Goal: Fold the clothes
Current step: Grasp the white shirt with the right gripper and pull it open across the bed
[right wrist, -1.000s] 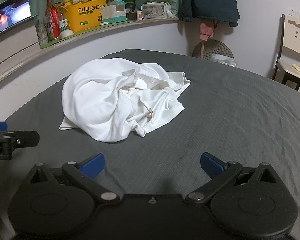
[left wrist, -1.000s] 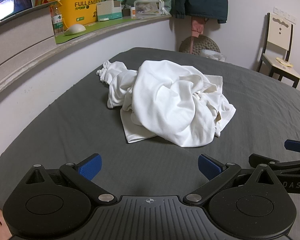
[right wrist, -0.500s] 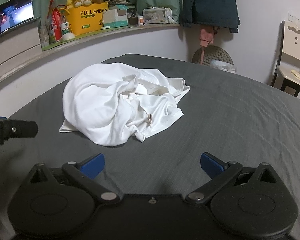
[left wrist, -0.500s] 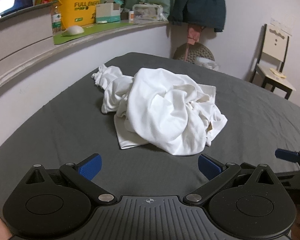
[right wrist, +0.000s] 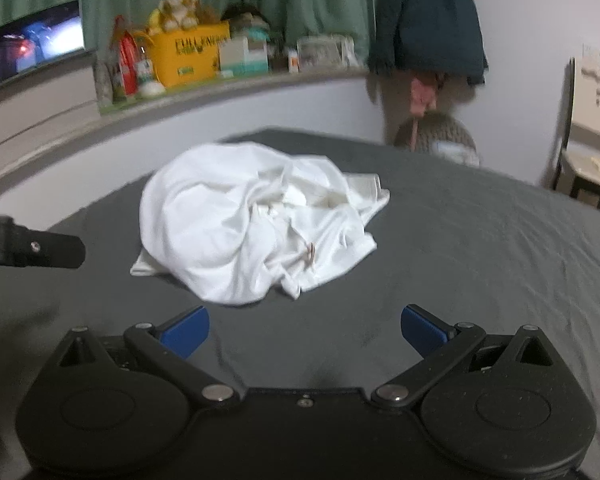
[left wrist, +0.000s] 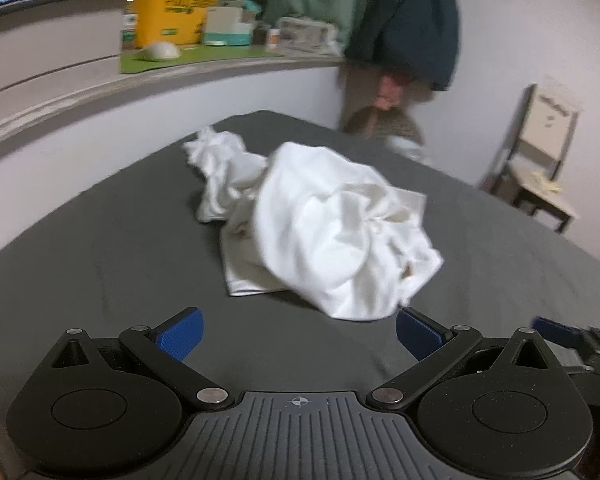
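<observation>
On the grey bed [left wrist: 100, 248] lies a crumpled white garment [left wrist: 324, 232], heaped near the middle. Behind it at 12 o'clock runs a cluttered shelf [right wrist: 220, 84]; a chair [left wrist: 540, 160] stands at 2 o'clock. Both grippers hover low over the sheet short of the cloth, left gripper [left wrist: 298, 330] and right gripper [right wrist: 305, 330] each with fingers spread wide, holding nothing.

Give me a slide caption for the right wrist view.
Open right gripper faces a crumpled white garment on the grey bed.
</observation>
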Available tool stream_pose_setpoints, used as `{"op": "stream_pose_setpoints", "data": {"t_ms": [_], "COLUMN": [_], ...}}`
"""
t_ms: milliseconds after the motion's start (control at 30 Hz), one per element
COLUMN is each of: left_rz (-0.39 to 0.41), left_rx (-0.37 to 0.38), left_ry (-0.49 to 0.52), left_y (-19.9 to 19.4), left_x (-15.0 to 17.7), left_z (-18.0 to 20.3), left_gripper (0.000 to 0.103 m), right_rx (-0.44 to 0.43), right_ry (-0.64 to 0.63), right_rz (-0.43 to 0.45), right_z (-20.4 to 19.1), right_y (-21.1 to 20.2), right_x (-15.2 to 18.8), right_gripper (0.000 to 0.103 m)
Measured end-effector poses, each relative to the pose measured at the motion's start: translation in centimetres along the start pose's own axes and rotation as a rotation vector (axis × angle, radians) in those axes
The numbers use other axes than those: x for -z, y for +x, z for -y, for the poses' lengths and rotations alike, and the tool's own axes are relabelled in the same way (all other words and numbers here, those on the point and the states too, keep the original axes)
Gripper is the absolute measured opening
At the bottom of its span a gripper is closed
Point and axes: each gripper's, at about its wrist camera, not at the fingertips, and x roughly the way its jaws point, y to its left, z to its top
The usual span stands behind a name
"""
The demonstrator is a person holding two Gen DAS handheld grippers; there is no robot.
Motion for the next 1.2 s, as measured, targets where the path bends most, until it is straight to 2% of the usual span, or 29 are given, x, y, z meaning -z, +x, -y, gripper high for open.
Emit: {"op": "stream_pose_setpoints", "data": {"t_ms": [67, 133, 233, 300, 367, 433, 500, 567, 600, 633, 733, 900, 1033, 1100, 1200], "left_rz": [-0.012, -0.029, -0.048, -0.053, -0.066, -0.070, -0.060, -0.043, -0.036, -0.029, -0.023, -0.033, -0.045, -0.045, -0.036], "left_rx": [0.019, 0.002, -0.033, -0.071, -0.076, -0.063, -0.061, -0.059, -0.055, -0.052, -0.047, -0.084, -0.096, -0.101, -0.103], "left_ry": [0.007, 0.006, 0.045, 0.071, 0.077, 0.069, 0.075, 0.083, 0.080, 0.077, 0.049, 0.012, -0.006, 0.014, 0.068], "left_y": [0.0, 0.0, -0.1, -0.2, -0.3, -0.6, -1.0, -1.4, -1.6, -1.7, -2.0, -2.0, -1.9, -1.9, -2.2], "left_x": [0.0, -0.1, 0.0, 0.2, 0.4, 0.5, 0.5, 0.5, 0.4, 0.4, 0.3, 0.3, 0.5, 0.6, 0.8], "left_z": [-0.3, -0.6, -1.0, -1.3, -1.8, -2.3, -2.6, -2.8, -3.0, -3.2, -4.0, -5.2, -5.7, -5.5, -4.9], "left_gripper": [0.103, 0.103, 0.103, 0.103, 0.103, 0.103, 0.103, 0.103, 0.103, 0.103, 0.103, 0.103, 0.103, 0.103, 0.103], "right_rx": [-0.017, -0.013, -0.033, -0.045, -0.048, -0.071, -0.085, -0.098, -0.102, -0.117, -0.184, -0.229, -0.173, -0.135, -0.033], "right_ry": [-0.033, -0.072, -0.127, -0.156, -0.168, -0.129, -0.066, -0.012, 0.015, 0.065, 0.208, 0.361, 0.408, 0.452, 0.557], "right_rz": [0.095, 0.126, 0.028, -0.029, -0.066, -0.112, -0.127, -0.147, -0.160, -0.165, -0.105, 0.074, 0.207, 0.253, 0.343], "right_z": [0.1, 0.0, -0.7, -1.5, -2.4, -3.0, -3.2, -3.2, -3.0, -2.5, -0.2, 5.0, 9.5, 12.1, 16.7], "right_y": [-0.1, 0.7, 4.4, 7.3, 9.7, 12.0, 13.2, 14.2, 14.4, 14.3, 11.9, 2.7, -6.1, -9.5, -14.3], "right_x": [1.1, 1.0, -0.6, -1.5, -2.1, -2.4, -2.6, -2.7, -2.8, -2.8, -2.8, -2.6, -2.6, -2.4, -1.5], "right_gripper": [0.103, 0.103, 0.103, 0.097, 0.071, 0.066, 0.055, 0.012, 0.006, 0.006, 0.005, 0.004, 0.004, 0.004, 0.004]}}
